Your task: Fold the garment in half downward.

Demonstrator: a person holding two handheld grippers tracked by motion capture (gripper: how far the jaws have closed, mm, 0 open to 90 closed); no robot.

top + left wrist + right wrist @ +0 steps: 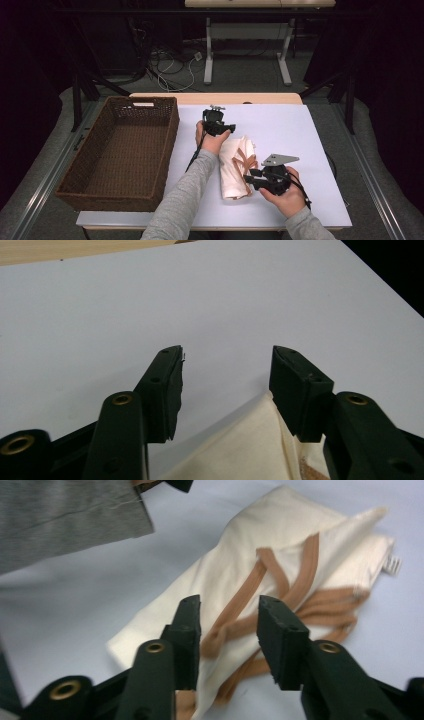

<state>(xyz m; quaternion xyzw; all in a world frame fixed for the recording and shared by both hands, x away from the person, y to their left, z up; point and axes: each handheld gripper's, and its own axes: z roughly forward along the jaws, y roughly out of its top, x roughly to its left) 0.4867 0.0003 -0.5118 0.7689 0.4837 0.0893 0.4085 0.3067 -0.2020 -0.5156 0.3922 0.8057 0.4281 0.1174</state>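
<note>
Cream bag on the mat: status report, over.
Left gripper open, right gripper open. Folded cream bag lies flat between them, released. Wicker basket left of the mat, nothing blocking.

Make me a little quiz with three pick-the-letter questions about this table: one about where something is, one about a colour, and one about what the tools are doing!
1. Where does the woven basket sit compared with the folded cloth bag?
A. to its left
B. to its right
C. on top of it

2. What colour are the bag's straps?
A. green
B. orange-brown
C. black

3. How do the jaws of the right tool stand?
A. clamped tight on the basket
B. apart, above the bag
C. holding a cup

Answers:
1. A, the high view shows the basket at the table's left side.
2. B, the right gripper view shows orange-brown straps on cream cloth.
3. B, a gap shows between the jaws, with straps behind.
</note>
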